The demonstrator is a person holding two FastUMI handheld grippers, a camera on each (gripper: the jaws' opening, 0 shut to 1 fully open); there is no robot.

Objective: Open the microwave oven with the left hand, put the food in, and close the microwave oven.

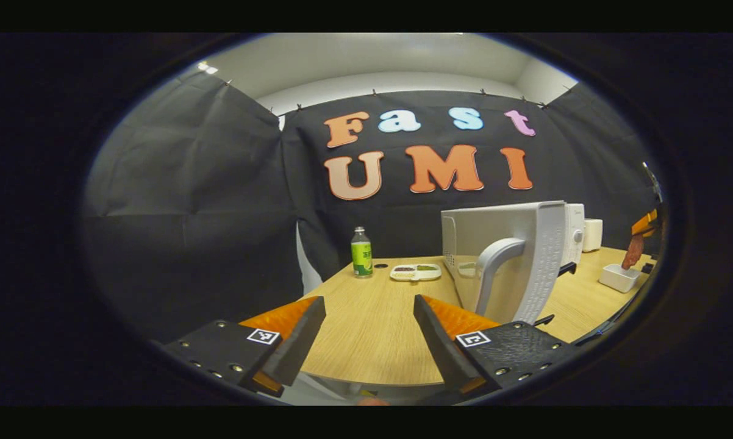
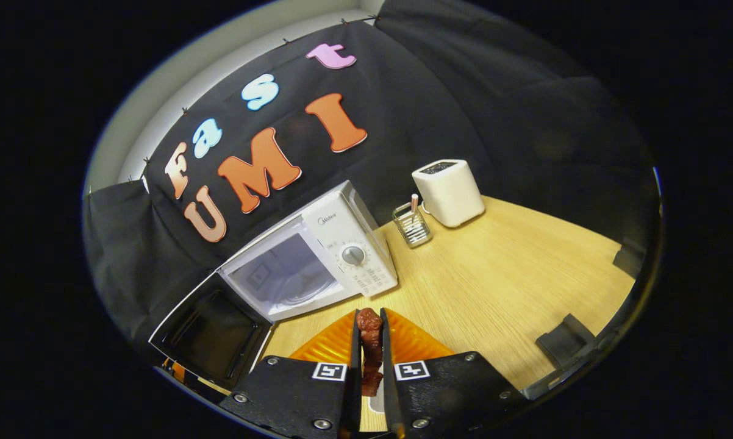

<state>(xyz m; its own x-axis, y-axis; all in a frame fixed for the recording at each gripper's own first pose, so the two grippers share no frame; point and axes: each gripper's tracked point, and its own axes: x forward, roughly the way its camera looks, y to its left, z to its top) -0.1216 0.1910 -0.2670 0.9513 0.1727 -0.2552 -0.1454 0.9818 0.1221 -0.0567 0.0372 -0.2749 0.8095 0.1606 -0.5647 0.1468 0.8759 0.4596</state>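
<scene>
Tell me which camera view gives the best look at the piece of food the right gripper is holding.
The right gripper view: the reddish-brown piece of food sits close up, pinched between the right gripper fingers, facing the open microwave oven. The left gripper view shows the food small and far off at the right edge, above a white container.

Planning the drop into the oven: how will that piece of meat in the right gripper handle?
The meat looks soft and lumpy, so it probably squashes between the fingers. Its glossy surface may be slippery. It seems light.
</scene>
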